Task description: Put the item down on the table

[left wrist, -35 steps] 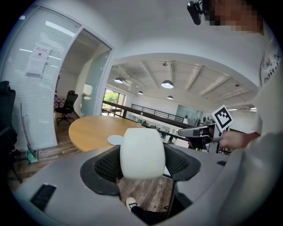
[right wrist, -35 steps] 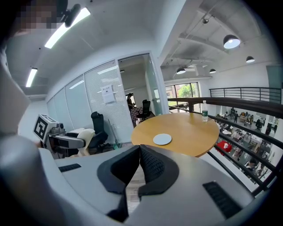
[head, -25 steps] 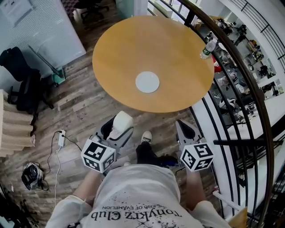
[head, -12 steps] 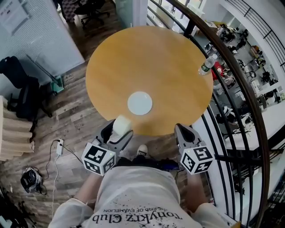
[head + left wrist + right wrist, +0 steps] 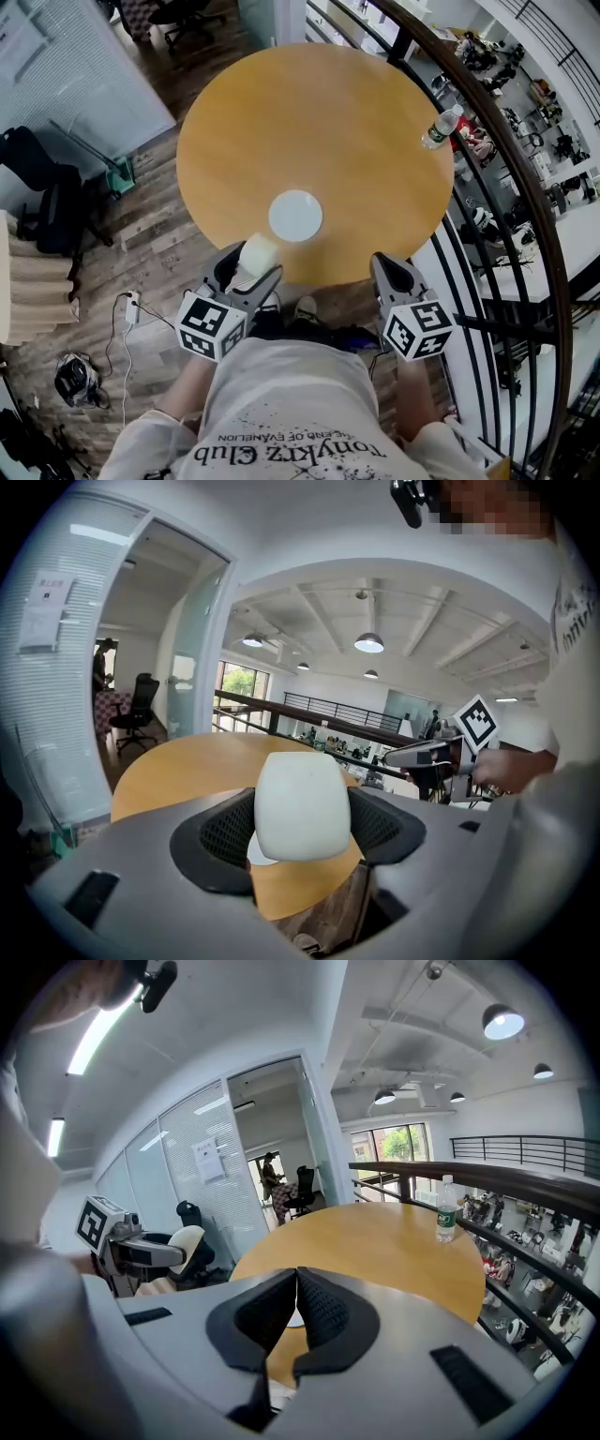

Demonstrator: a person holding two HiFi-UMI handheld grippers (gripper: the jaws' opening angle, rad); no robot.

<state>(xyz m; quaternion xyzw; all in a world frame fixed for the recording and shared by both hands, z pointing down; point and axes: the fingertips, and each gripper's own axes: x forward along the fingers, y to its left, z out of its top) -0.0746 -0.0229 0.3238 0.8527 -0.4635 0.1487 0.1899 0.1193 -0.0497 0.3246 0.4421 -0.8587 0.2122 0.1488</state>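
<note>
A cream, rounded cup-like item (image 5: 256, 256) (image 5: 302, 803) is clamped between the black pads of my left gripper (image 5: 246, 265) (image 5: 305, 829), held just at the near edge of the round wooden table (image 5: 375, 122). A white saucer (image 5: 295, 215) lies on the table just beyond the item. My right gripper (image 5: 392, 274) (image 5: 293, 1307) is shut with nothing between its pads, hovering at the table's near right edge. From the right gripper view the left gripper and the cream item (image 5: 183, 1239) show at the left.
A plastic water bottle (image 5: 439, 127) (image 5: 445, 1208) stands at the table's right edge by the curved dark railing (image 5: 525, 187). A black office chair (image 5: 47, 192) and cables lie on the wooden floor at left. A glass partition wall stands beyond.
Both grippers have come forward from over the floor to the table's near edge, the left one still carrying the cream item. The right gripper stays shut.
</note>
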